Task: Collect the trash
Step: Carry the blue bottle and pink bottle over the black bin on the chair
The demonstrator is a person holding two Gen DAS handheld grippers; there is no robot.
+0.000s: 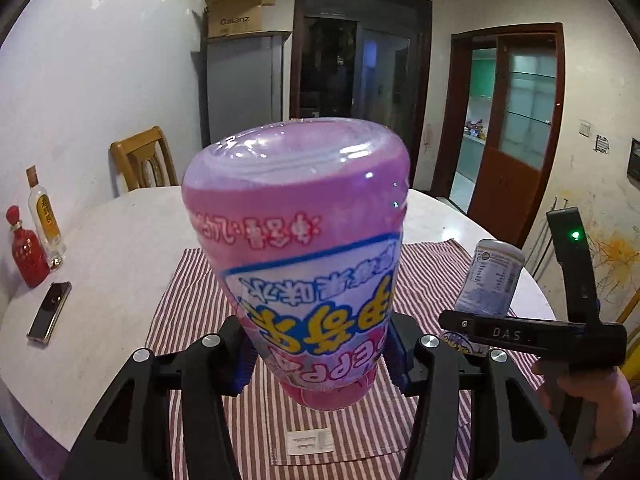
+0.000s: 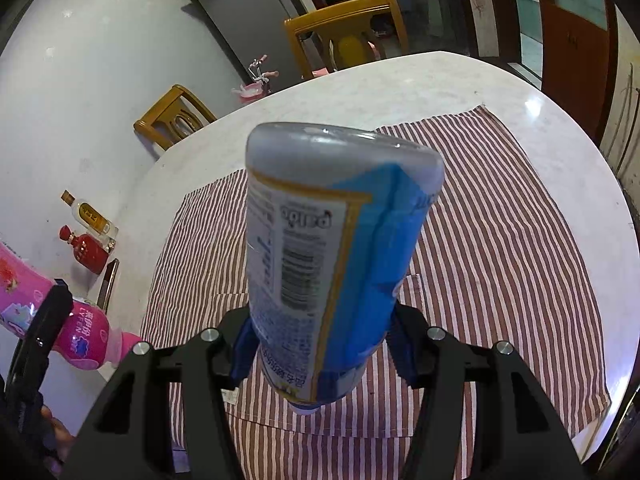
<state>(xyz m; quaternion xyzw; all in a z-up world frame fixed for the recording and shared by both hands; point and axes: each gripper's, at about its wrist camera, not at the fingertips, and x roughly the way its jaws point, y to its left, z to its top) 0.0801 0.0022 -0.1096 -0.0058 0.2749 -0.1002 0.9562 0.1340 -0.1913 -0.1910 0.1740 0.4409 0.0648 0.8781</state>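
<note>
- Pink bottle [image 1: 304, 264]: clamped between the blue pads of the left hand-held gripper [image 1: 318, 356], its base pointing away from the gripper and its printed label reading upside down in the left wrist view. It is lifted clear of the cloth.
- Left hand-held gripper: jaws closed partway, as far as the pink bottle's lower body allows, one pad on each side of it.
- Blue-and-white bottle [image 2: 332, 256]: gripped the same way by the right hand-held gripper [image 2: 320, 354], base pointing forward, barcode and small print facing the camera, raised above the cloth.
- Right hand-held gripper: jaws pressed against the narrow end of the blue-and-white bottle, part closed around it.
- Each gripper shows in the other's view: the right one off to the right of the left gripper, the left one low at the left edge of the right wrist view.
- Striped cloth [image 1: 192, 280]: red and white, spread on the desk [image 1: 112, 248] directly beyond and beneath both grippers.
- Red bottle [image 1: 26, 248] and clear bottle [image 1: 45, 220]: standing just beside each other at the desk's far left edge.
- Phone [image 1: 50, 312]: flat on the desk, near the red bottle, left of the cloth.
- Wooden chair [image 1: 142, 158]: beyond the desk, ahead and left of the left gripper.
</note>
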